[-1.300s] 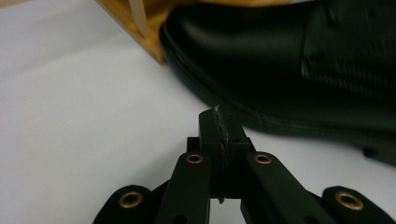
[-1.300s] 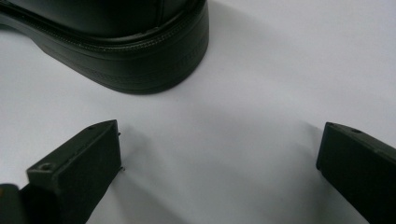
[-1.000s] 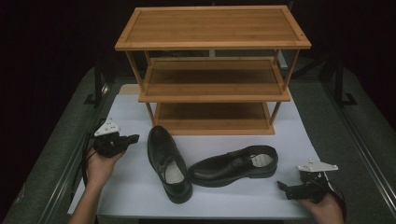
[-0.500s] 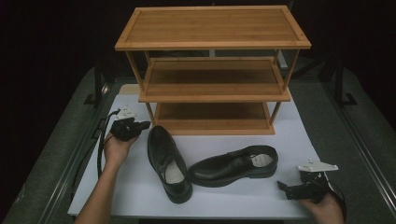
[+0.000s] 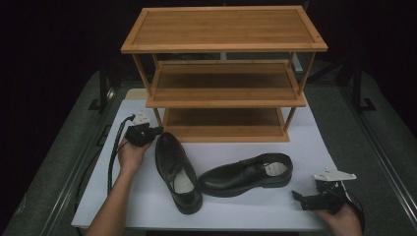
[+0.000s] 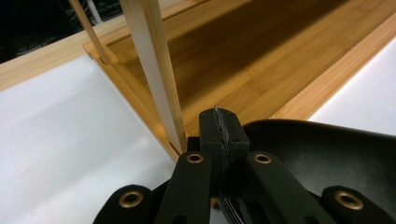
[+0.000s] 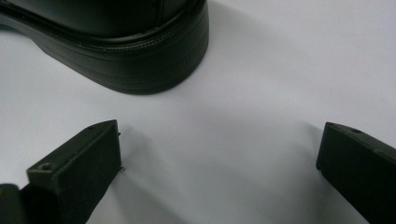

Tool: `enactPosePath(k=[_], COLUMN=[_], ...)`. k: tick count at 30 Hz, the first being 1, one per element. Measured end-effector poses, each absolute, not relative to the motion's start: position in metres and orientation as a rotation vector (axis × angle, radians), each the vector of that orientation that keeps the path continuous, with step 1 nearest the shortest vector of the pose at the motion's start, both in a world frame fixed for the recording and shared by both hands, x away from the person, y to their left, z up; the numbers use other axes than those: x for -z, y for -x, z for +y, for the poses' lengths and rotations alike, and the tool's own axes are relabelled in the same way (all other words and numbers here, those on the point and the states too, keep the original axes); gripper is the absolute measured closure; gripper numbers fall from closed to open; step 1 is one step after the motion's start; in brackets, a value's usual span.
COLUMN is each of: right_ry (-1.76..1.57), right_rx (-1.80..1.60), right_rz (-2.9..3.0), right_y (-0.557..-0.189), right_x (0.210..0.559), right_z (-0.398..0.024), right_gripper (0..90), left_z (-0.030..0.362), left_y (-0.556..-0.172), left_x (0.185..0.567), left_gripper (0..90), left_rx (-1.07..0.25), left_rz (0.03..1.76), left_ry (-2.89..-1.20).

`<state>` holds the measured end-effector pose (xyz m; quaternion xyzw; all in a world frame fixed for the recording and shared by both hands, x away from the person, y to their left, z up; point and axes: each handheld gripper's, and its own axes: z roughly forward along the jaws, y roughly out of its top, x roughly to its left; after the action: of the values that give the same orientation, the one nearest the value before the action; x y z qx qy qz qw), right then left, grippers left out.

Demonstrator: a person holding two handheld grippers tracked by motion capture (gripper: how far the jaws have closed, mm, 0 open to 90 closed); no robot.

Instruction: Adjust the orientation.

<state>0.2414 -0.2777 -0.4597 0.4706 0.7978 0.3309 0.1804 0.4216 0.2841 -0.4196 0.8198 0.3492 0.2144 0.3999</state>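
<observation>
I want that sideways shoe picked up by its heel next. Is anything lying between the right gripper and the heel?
Nothing visible does. The right gripper sits with jaws open on bare white mat, and the heel of the sideways shoe lies just ahead of it, apart, not yet touched.

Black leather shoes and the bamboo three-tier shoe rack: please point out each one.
Left black leather shoe (image 5: 177,172), high view, on its upper.
Right black leather shoe (image 5: 241,174), high view, on its side.
Bamboo three-tier shoe rack (image 5: 223,27), high view, on its top shelf.
</observation>
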Motion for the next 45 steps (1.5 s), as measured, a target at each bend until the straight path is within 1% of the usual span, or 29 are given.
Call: enactPosePath(k=[4, 9, 17, 23, 31, 35, 39, 41, 42, 44, 45], right_ry=[-1.331, -1.331, -1.330, -1.330, -1.330, -1.331, -1.330, -1.329, -1.329, -1.328, -1.329], right_rx=[-0.935, -0.935, -0.934, -0.933, -0.934, -0.935, -0.936, -0.936, -0.936, -0.936, -0.936], right_rz=[2.253, 2.254, 2.255, 2.255, 2.255, 2.254, 2.254, 2.254, 2.254, 2.253, 2.253], right_y=[-0.241, -0.241, -0.241, -0.241, -0.241, -0.241, -0.241, -0.241, -0.241, -0.241, -0.241], right_x=[0.460, 0.460, 0.460, 0.460, 0.460, 0.460, 0.460, 0.460, 0.460, 0.460, 0.460], right_z=[-0.278, -0.278, -0.278, -0.278, -0.278, -0.278, -0.278, -0.278, -0.278, -0.278, -0.278], right_gripper=[0.0, 0.0, 0.0, 0.0, 0.0, 0.0, 0.0, 0.0, 0.0, 0.0, 0.0], left_z=[0.282, 0.284, 0.276, 0.273, 0.252, 0.248, 0.255, 0.267, 0.267, 0.277, 0.286], left_y=[-0.423, -0.423, -0.410, -0.408, -0.410, -0.411, -0.408, -0.399, -0.399, -0.387, -0.373], left_x=[0.422, 0.422, 0.418, 0.418, 0.418, 0.417, 0.415, 0.410, 0.410, 0.407, 0.407], left_gripper=[90.0, 90.0, 90.0, 90.0, 90.0, 90.0, 90.0, 90.0, 90.0, 90.0, 90.0], left_rx=[-0.549, -0.520, -0.490, -0.479, -0.471, -0.469, -0.455, -0.432, -0.432, -0.422, -0.405], left_rz=[0.880, 0.871, 0.769, 0.756, 0.706, 0.698, 0.728, 0.751, 0.751, 0.755, 0.763], left_ry=[-2.074, -2.063, -2.064, -2.054, -2.066, -2.071, -2.056, -2.041, -2.041, -2.057, -2.061])
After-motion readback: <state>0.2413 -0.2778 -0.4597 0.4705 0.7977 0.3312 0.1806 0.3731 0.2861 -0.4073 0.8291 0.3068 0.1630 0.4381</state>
